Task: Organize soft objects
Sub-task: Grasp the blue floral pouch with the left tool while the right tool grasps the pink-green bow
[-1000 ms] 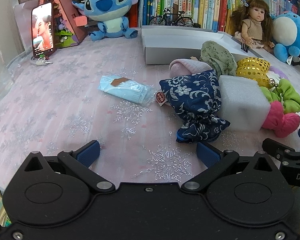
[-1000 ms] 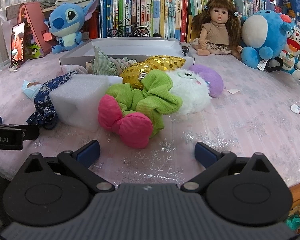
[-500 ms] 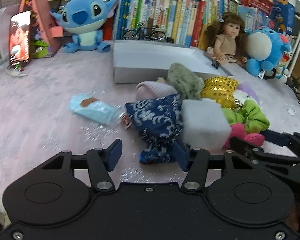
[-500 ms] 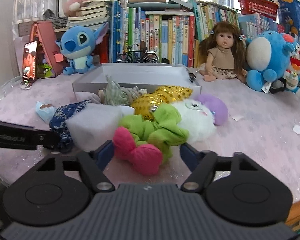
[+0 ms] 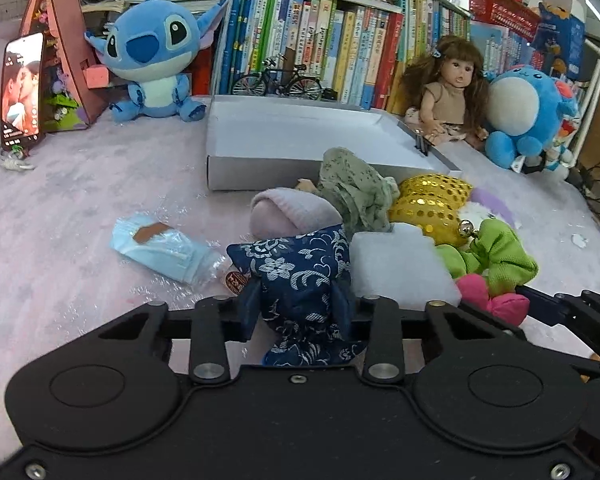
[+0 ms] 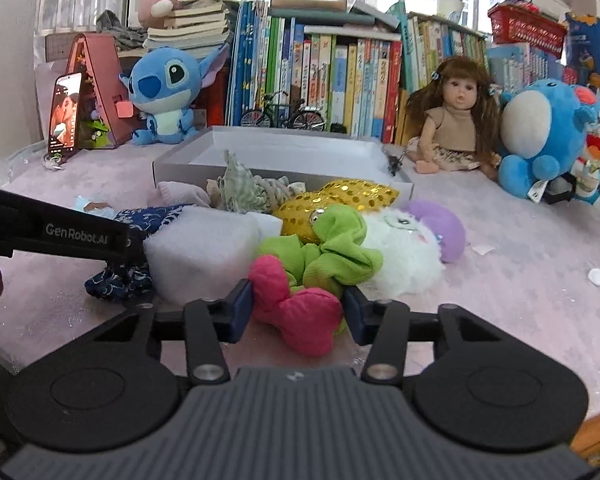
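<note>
A heap of soft things lies in front of a shallow grey box (image 5: pixel 236 168) (image 6: pixel 180 166). My left gripper (image 5: pixel 298 306) is shut on a navy floral cloth pouch (image 5: pixel 300 272), its pads pressing both sides. My right gripper (image 6: pixel 298 308) is shut on a pink padded bow (image 6: pixel 300 316) that joins a green scrunchie (image 6: pixel 336 252). A white foam block (image 5: pixel 396 268) (image 6: pixel 208 252) lies between pouch and bow. Behind are a pink knit roll (image 5: pixel 288 212), a green-grey cloth (image 5: pixel 352 188), a gold sequin cushion (image 5: pixel 428 200) and a white and purple plush (image 6: pixel 412 248).
A blue wrapped mask pack (image 5: pixel 160 248) lies left of the pouch. At the back stand a Stitch plush (image 5: pixel 156 60), a doll (image 5: pixel 448 92), a blue plush (image 5: pixel 532 112), a phone (image 5: pixel 22 88), a model bicycle (image 5: pixel 278 80) and rows of books.
Both grippers moved forward to the heap and closed from wide open: the left onto the navy pouch, the right onto the pink bow.
</note>
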`<state>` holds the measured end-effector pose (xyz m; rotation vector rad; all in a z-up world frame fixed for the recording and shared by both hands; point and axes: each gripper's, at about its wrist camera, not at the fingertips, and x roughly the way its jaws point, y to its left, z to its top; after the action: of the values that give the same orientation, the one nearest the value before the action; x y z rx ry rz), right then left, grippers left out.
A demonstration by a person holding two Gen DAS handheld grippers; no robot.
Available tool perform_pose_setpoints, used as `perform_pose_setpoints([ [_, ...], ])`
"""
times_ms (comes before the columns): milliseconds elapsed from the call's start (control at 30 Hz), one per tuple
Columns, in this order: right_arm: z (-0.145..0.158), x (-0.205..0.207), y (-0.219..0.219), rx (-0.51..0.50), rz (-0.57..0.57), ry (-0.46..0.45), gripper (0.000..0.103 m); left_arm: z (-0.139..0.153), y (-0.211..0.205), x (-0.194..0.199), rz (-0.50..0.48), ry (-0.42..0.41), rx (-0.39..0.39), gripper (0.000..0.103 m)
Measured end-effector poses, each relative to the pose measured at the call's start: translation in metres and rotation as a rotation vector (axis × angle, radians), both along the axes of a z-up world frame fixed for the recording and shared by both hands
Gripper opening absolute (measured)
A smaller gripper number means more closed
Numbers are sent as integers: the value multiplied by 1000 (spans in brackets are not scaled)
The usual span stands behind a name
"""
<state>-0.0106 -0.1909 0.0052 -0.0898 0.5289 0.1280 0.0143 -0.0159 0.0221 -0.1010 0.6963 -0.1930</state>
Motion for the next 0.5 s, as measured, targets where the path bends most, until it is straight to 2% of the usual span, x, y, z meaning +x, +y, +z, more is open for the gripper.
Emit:
perform_pose_setpoints([
  [333,12,-19,-17,22,-18,-19,48,6,9,-18,-37,8,-2,32],
  [400,10,-18,-19,19,-20,-5,56,4,9,-21,-37,16,3,35],
  [433,9,-18,-20,17,-22,4,57,3,10,-23,-34,18,3,36],
  [467,8,-17,-20,15,-27,13,65,3,11,-25,-31,16,2,37],
  [500,6,-18,-21,14,-34,17,68,3,10,-26,-28,14,5,40],
])
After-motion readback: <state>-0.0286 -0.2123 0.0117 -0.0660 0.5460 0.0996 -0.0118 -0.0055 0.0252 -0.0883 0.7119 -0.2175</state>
